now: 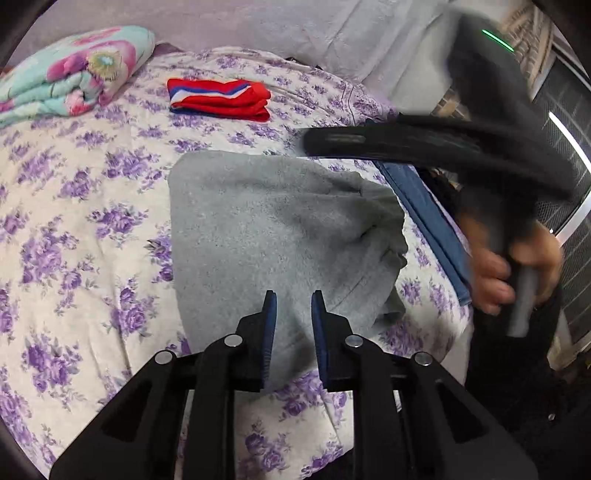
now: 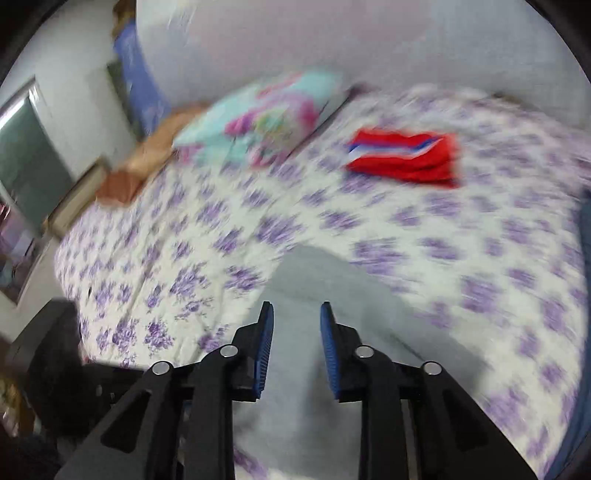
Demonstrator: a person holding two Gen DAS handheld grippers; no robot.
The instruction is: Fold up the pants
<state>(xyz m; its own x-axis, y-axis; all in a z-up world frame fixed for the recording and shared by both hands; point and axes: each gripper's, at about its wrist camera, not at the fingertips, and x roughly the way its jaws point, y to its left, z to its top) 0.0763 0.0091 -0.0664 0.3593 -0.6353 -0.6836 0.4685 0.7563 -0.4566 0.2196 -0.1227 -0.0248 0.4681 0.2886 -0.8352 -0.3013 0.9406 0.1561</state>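
Observation:
Grey pants (image 1: 280,236) lie folded into a compact rectangle on the purple-flowered bedspread (image 1: 81,229). My left gripper (image 1: 293,299) is open and empty, its blue pads just above the near edge of the pants. The right gripper's black body (image 1: 424,144) shows blurred at the right of the left wrist view, held in a hand (image 1: 513,266). In the right wrist view my right gripper (image 2: 296,310) is open and empty over the grey pants (image 2: 317,291); that view is motion-blurred.
Folded red pants with white and blue stripes (image 1: 219,99) lie farther back on the bed. A folded floral blanket (image 1: 70,70) sits at the far left. Blue cloth (image 1: 424,210) hangs at the bed's right edge. A wall (image 1: 258,22) is behind.

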